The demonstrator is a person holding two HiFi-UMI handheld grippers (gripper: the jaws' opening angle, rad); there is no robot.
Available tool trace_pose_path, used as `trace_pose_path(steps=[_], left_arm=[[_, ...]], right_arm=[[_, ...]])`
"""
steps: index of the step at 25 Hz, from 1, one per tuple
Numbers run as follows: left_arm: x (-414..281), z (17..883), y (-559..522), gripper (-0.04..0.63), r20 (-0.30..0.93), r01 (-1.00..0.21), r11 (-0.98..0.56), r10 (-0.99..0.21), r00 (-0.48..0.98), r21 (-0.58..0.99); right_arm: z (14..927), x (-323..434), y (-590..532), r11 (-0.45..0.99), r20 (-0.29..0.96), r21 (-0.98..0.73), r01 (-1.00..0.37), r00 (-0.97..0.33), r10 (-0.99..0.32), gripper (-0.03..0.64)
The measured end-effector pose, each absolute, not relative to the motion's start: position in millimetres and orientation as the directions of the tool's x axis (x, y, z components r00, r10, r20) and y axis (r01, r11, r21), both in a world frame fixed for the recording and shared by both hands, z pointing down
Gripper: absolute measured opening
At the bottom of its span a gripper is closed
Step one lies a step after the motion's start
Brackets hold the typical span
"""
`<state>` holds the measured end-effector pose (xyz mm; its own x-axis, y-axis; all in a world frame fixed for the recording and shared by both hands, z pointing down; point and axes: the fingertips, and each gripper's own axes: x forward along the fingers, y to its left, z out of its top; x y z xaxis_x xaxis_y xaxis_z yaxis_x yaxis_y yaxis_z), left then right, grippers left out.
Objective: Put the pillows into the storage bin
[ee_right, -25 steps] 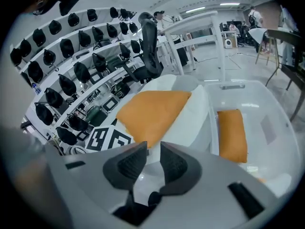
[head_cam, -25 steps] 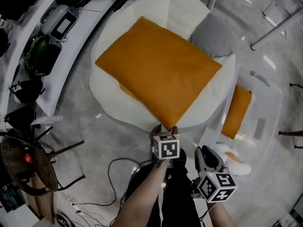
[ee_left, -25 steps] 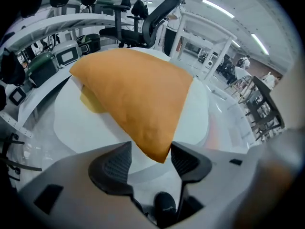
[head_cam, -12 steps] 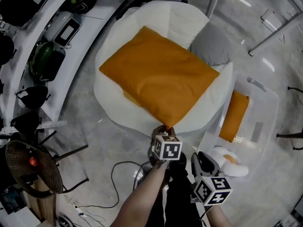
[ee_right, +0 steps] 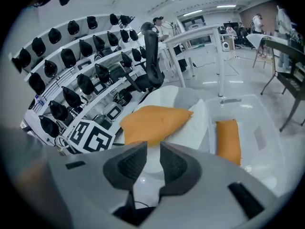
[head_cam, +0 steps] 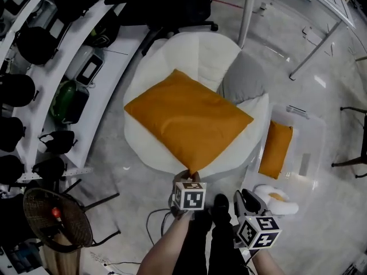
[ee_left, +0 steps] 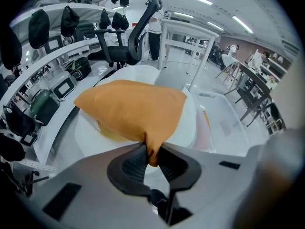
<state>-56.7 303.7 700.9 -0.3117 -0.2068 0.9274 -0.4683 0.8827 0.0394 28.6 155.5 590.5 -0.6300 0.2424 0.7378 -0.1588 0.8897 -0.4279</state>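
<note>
In the head view, the left tongs (head_cam: 192, 175) reach forward and steeply downward from the left forearm (head_cam: 172, 245) at the lower centre of the frame, with their tips at the near corner of the large orange pillow (head_cam: 186, 119). This pillow lies across the white round cushion (head_cam: 200, 56), and its near corner is raised toward the tongs. A grey pillow (head_cam: 243, 79) rests on the same cushion, at the far right of the orange one. The right tongs (head_cam: 245, 196) are just beside the left ones, to their right and nearer the person; they also point forward and down, over the floor (head_cam: 114, 171), and are clear of both pillows. The clear storage bin (head_cam: 309, 148) stands on the floor against the right side of the cushion, and a second orange pillow (head_cam: 275, 149) lies inside it along its left wall. In the left gripper view, the jaws of the left tongs (ee_left: 152, 156) have just been closing and now pinch the corner of the large orange pillow (ee_left: 131, 109); the fabric is gathered between the two pads and a short tip shows below them. In the right gripper view, the right tongs (ee_right: 153, 159) stand at a narrow gap with nothing between the pads. Beyond them are the large orange pillow (ee_right: 152, 120), the marker cube (ee_right: 90, 135) of the left tongs, and the storage bin (ee_right: 267, 123) with the second orange pillow (ee_right: 228, 140) in it.
</note>
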Motion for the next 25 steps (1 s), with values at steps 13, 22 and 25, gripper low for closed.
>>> trace_pose_path(steps=[13,22,25], left_arm=[[-66.2,585.4,262.6,0.049,0.891,-0.604,0.797,-0.291,-0.347,0.025],[-69.5,502.9,215.3,0.048,0.840,-0.687,0.724,-0.406,-0.359,0.057],[-64.4,478.7,198.5,0.047,0.830,-0.734,0.677,-0.443,-0.340,0.060]], right_arm=[[513.8,48.4,128.0,0.874,0.720,-0.420,-0.245,-0.676,0.157,0.081],[476.7,76.7,94.1,0.835,0.705,-0.406,-0.372,-0.709,0.027,0.080],[463.2,86.4,84.3,0.809,0.700,-0.403,-0.428,-0.714,-0.029,0.078]])
